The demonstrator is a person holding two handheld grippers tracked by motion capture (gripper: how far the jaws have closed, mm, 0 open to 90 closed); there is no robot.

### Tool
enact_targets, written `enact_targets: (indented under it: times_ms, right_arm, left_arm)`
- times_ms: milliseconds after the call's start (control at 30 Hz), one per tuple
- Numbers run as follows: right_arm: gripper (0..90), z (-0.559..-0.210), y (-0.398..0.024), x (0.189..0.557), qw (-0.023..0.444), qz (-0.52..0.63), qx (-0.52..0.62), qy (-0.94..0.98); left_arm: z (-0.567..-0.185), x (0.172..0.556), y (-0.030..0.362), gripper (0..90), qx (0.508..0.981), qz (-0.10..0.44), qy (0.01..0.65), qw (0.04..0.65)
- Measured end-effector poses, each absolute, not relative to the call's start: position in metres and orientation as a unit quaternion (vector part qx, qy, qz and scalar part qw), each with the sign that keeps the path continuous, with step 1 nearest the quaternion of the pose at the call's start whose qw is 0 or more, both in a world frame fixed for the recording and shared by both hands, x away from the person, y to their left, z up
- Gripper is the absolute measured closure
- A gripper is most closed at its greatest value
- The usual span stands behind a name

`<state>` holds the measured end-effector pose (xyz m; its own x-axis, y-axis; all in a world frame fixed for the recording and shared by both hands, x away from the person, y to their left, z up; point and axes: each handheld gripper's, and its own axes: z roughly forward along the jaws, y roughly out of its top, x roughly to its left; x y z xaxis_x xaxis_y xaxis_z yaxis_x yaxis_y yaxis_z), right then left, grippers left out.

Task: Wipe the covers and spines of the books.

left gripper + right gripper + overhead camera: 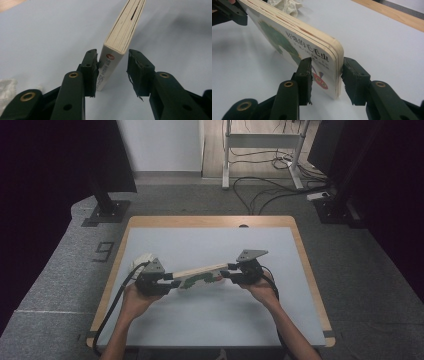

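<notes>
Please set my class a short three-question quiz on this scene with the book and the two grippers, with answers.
1. True or false: the board book lies flat on the table.
2. What lies on the table beside the left gripper? A) a crumpled white cloth B) a mug C) a pen
3. Which end of the book does the right gripper clamp: spine end or rounded-corner end?
Key: 1 false, it is up on edge, tilted, between both grippers; 2 A; 3 rounded-corner end.

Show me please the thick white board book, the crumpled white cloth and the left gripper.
thick white board book [287,45], right gripper view, front cover
crumpled white cloth [140,259], high view, its middle
left gripper [112,72], left gripper view, between fingertips
</notes>
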<state>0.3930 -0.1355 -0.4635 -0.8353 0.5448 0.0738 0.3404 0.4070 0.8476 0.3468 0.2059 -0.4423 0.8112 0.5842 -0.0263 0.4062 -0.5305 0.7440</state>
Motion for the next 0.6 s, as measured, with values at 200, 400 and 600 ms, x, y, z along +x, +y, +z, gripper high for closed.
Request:
enact_targets:
  times_ms: [200, 400, 600]
  right_arm:
    - [56.8, -0.463, -0.138, 0.385, 0.101, 0.472, 0.259, 0.837]
    - [54.4, -0.467, -0.141, 0.376, 0.092, 0.467, 0.256, 0.841]
    - [52.8, -0.471, -0.144, 0.367, 0.087, 0.462, 0.255, 0.845]
  left_arm:
    - [-0.443, 0.336, 0.202, 60.1, 0.869, 0.122, 0.281, 0.388]
    - [-0.447, 0.324, 0.197, 59.0, 0.871, 0.127, 0.275, 0.386]
    - [-0.451, 0.312, 0.193, 55.6, 0.871, 0.132, 0.274, 0.385]
